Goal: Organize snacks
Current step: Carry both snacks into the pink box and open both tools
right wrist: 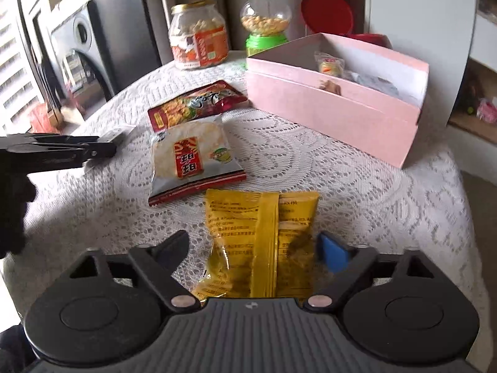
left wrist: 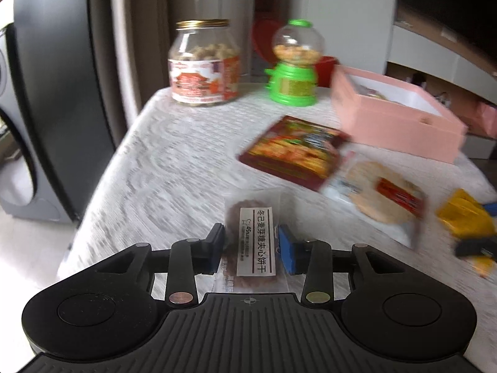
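Pick step, both hands. My left gripper [left wrist: 251,245] clamps the biscuit pkt [left wrist: 255,242]. Right gripper [right wrist: 253,248] half-open around yellow pkt [right wrist: 261,242] at table [right wrist: 372,186] near edge, pads not touching. Next: close, carry to pink box [right wrist: 335,105].

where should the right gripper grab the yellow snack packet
Across its near half, one finger on each long side. The yellow packet lies flat, lengthwise between the right gripper fingers with its back seam up; coming from above and pinching across the width suits it.
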Motion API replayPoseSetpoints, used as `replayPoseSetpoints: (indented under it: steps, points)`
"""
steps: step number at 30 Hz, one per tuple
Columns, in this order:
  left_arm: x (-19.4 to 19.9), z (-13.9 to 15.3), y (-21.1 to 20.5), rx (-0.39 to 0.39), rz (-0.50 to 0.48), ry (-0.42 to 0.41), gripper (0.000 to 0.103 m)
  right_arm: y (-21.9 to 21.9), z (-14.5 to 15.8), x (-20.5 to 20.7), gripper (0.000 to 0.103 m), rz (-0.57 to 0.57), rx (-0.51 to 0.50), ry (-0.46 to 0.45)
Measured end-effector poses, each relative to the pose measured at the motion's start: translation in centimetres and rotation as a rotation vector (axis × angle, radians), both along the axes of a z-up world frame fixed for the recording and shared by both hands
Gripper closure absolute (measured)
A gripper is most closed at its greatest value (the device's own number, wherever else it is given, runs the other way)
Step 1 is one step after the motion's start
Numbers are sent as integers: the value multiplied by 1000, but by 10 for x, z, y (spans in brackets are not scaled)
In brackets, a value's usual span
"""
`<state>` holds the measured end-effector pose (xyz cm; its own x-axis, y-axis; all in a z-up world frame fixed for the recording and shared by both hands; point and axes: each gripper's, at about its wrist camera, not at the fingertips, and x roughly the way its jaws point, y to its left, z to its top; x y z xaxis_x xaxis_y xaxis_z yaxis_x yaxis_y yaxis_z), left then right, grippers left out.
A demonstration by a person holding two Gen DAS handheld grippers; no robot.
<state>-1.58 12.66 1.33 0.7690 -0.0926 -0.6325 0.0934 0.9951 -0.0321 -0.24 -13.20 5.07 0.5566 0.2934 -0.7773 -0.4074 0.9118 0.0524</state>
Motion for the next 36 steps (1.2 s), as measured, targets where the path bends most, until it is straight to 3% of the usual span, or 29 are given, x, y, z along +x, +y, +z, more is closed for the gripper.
replayPoseSetpoints:
  steps: [4,7,11,17,21,26,30,34,36]
  points:
    - [-32,8,-25,-8,-93,-18,60,-10,8,-8,49,36,-3,21]
    - [-48,20,-48,-29,-179,-38,60,-25,24,-16,50,32,10,-4]
    - [-47,51,-72,-53,-266,-108,60,-46,63,-22,50,14,17,-114]
    - [27,115,-102,-100,-335,-247,60,-68,151,16,50,-52,38,-320]
    - [114,117,-117,-218,-293,-209,60,-79,175,73,50,-143,65,-336]
    - [187,89,-142,-305,-288,-130,60,-85,153,142,50,-221,67,-267]
    - [229,61,-146,-419,-288,40,57,-81,118,184,49,-242,74,-203]
    - [222,55,-132,-420,-255,-21,58,-78,85,211,34,-225,129,-111]
    - [213,58,-122,-404,-240,-57,58,-74,75,215,34,-224,122,-93]
